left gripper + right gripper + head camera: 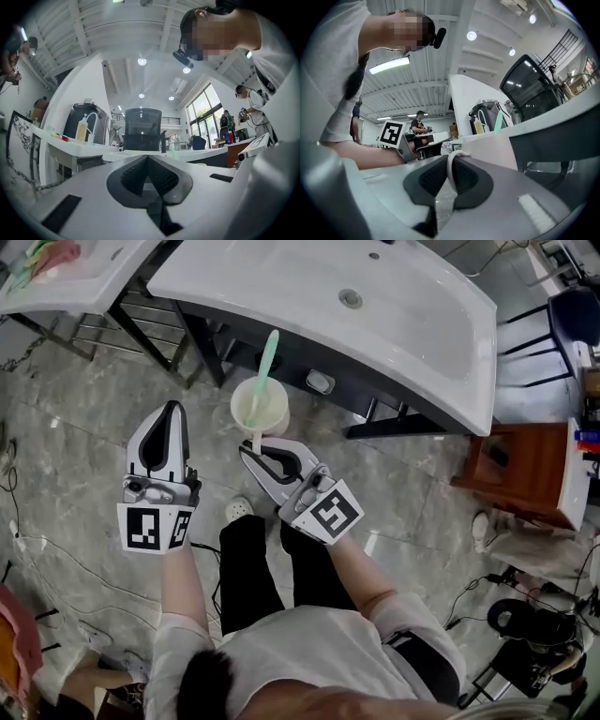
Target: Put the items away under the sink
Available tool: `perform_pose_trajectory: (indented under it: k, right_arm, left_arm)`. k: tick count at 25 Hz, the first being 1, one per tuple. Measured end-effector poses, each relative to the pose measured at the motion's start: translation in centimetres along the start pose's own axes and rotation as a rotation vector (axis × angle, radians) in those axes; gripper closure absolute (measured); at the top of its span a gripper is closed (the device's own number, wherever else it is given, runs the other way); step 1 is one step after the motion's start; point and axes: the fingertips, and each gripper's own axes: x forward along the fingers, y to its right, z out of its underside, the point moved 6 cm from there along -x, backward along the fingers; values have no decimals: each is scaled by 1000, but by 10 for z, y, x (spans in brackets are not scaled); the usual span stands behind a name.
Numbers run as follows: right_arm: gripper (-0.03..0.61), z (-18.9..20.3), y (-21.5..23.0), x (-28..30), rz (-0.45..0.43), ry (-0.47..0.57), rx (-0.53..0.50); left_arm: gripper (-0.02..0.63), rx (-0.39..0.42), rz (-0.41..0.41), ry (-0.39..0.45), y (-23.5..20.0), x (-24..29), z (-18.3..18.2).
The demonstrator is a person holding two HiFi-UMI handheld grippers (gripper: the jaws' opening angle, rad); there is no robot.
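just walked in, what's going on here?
A person at the white sink has a gripper in each hand. The right gripper is shut on the handle of a cream cup with a green toothbrush in it, held before the sink's front. The left gripper is shut and empty.

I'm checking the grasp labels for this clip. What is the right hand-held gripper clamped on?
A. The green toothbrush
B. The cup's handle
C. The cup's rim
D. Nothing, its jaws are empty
B: the right gripper view shows the right hand-held gripper pinching the white loop handle of the cup between its pads, while the green toothbrush stands free inside the cup.
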Motion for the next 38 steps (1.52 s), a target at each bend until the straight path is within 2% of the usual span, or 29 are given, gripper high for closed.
perform_pose_trajectory:
  k: [10,15,25,31,38]
  right_arm:
    - [546,110,36,-18,-29,-26,5]
    - [546,159,69,-33,-22,-9,14]
    - [546,240,149,-57,28,50,-81]
    - [546,277,182,-72,29,67,-121]
    - [546,310,195,-92,56,82,-97]
  left_arm:
    - [606,17,17,35,-7,14,105]
    - [606,28,58,53,-3,31,156]
    - [606,53,169,90,9,73,259]
    - [606,69,226,94,20,97,300]
    - [606,71,258,78,34,105,326]
